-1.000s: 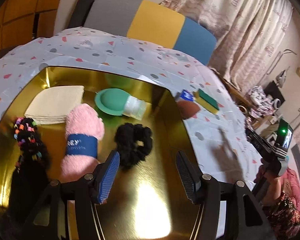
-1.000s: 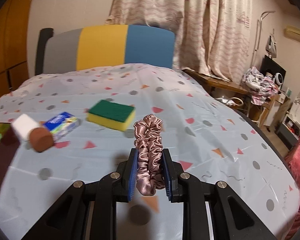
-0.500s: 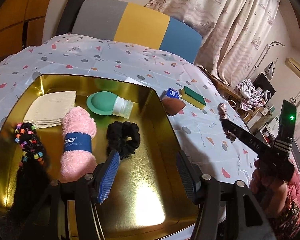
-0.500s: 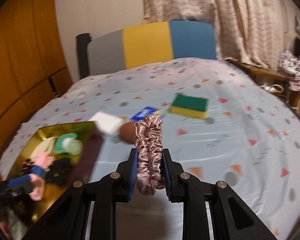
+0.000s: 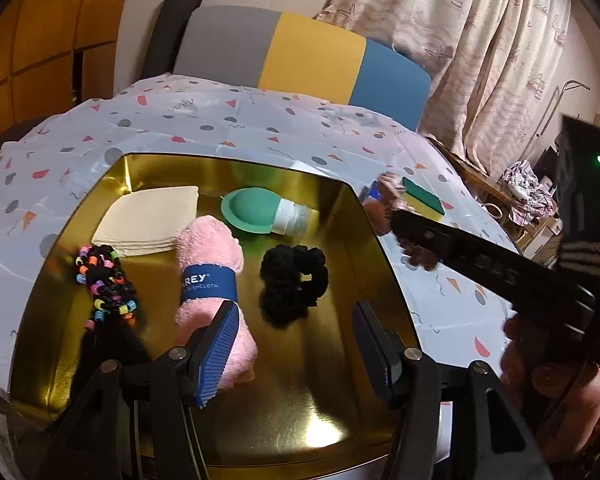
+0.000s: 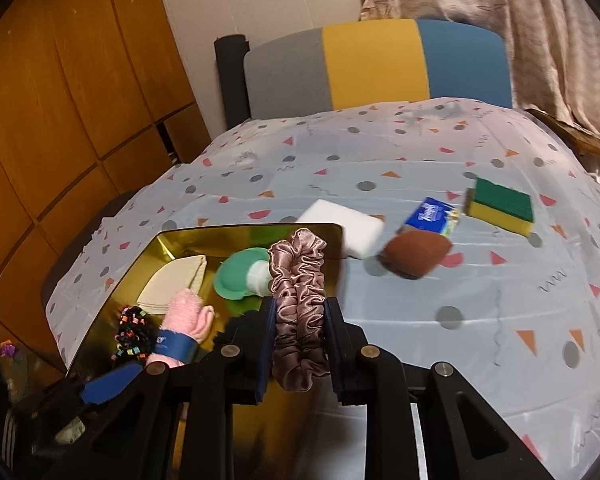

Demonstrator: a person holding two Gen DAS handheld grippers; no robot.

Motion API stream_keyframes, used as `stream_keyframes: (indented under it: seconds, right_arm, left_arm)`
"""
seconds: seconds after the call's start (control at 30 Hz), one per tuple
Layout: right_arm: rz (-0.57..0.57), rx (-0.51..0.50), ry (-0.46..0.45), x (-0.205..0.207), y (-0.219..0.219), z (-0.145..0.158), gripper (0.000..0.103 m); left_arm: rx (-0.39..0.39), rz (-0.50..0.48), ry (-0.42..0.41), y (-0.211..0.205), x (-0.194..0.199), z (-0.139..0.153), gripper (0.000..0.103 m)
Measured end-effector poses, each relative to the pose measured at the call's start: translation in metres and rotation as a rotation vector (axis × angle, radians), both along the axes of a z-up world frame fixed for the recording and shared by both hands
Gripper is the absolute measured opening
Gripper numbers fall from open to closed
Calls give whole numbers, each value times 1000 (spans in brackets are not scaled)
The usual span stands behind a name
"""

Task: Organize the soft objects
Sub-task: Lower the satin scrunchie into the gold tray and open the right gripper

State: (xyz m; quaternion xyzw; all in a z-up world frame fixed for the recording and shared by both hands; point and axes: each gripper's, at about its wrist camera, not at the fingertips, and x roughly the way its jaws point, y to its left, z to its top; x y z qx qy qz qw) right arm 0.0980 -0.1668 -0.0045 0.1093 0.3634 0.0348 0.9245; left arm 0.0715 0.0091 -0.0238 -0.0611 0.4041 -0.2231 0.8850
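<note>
My right gripper (image 6: 300,320) is shut on a dusty-pink satin scrunchie (image 6: 298,280), held in the air at the right edge of the gold tray (image 6: 172,246). From the left wrist view the same scrunchie (image 5: 392,190) shows at the tip of the right gripper's black body, beside the gold tray (image 5: 148,168). My left gripper (image 5: 294,332) hovers open over the tray's near part, nothing between its fingers. In the tray lie a black scrunchie (image 5: 292,276), a rolled pink washcloth (image 5: 210,264) with a blue band, a beaded black hair tie (image 5: 106,280), folded beige cloths (image 5: 152,218) and a green silicone piece (image 5: 252,210).
On the patterned tablecloth (image 6: 460,300) right of the tray lie a white sponge block (image 6: 344,224), a brown makeup sponge (image 6: 416,254), a blue tissue pack (image 6: 430,214) and a green-yellow scouring sponge (image 6: 502,206). A striped chair back (image 6: 376,64) stands behind the table. A person's hand (image 5: 540,360) holds the right gripper.
My right gripper has swung left with the pink scrunchie, from over the tablecloth to the tray's right edge. The left gripper has hardly shifted and stays open.
</note>
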Motion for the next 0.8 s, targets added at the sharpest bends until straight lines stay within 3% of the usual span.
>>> stream_keyframes:
  seconds: [0.5, 0.57, 0.63, 0.8]
  right_arm:
    - [-24, -57, 95, 62, 20, -20, 28]
    - [-25, -34, 115, 67, 15, -22, 36]
    - [-38, -24, 107, 65, 11, -21, 43]
    - [-63, -22, 48, 50, 1, -12, 44]
  left_arm:
    - [-29, 73, 34, 18, 9, -3, 59]
    - [-29, 69, 30, 17, 8, -3, 59]
    - [-29, 61, 30, 15, 6, -3, 59]
    - [-31, 56, 29, 13, 5, -2, 59]
